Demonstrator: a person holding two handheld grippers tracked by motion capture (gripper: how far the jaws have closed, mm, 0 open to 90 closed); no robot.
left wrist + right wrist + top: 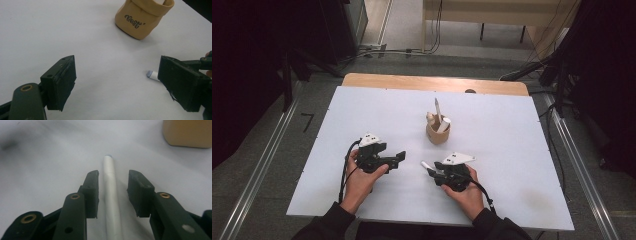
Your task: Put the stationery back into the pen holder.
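A tan pouch (438, 133) marked "Best" stands on the white table (512, 150), holding upright pens (438, 110).

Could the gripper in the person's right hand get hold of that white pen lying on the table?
Probably yes. The right gripper already straddles the white pen, one jaw on each side with small gaps, and nothing lies between them. The tan pouch stands off to the side.

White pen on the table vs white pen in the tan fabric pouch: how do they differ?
The white pen on the table lies flat on the white tabletop; the white pen in the tan fabric pouch stands tilted, its tip above the pouch rim. The table pen sits between the right gripper jaws, pads not yet touching it; the pouch pen is clear of both grippers. Both are slim and white.
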